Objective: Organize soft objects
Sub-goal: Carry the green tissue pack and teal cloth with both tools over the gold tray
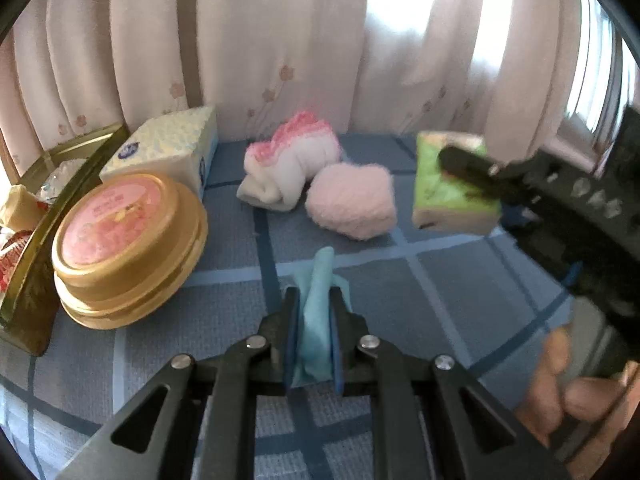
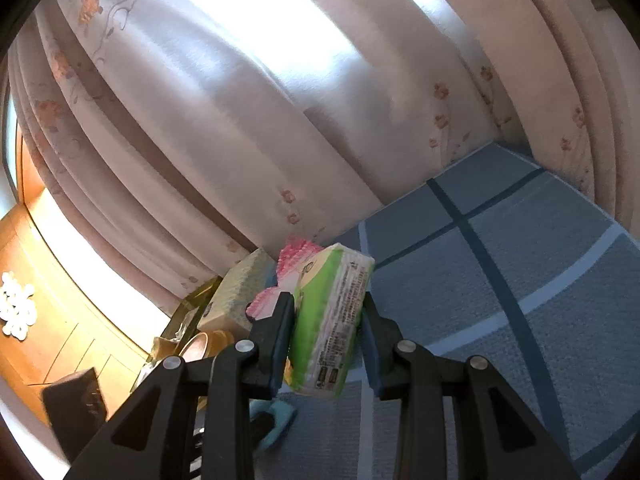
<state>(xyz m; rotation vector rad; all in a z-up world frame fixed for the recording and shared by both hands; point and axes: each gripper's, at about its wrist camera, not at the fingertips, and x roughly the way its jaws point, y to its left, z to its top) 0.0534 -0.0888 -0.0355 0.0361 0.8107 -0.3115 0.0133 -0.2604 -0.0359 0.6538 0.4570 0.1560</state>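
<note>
The left gripper (image 1: 314, 312) is pinching a blue cloth (image 1: 318, 300) tight – probably for carrying – while the right gripper (image 2: 326, 320) is clamping a green tissue pack (image 2: 332, 316) lifted above the blanket (image 2: 540, 264)

Blue checked bedspread (image 1: 460, 280) under pink plush (image 1: 352, 204), sock bundle (image 1: 288, 168), tin (image 1: 128, 248).

A round gold tin with a pink lid (image 1: 128, 248) sits tilted at left on the blue checked cloth (image 1: 460, 292), leaning against a gold-rimmed box of wrapped snacks (image 1: 44, 216). A pale patterned tissue box (image 1: 168, 152) stands just behind the tin. Floral curtains (image 1: 248, 40) hang at the back; a wooden cabinet (image 2: 60, 320) shows in the right wrist view.
</note>
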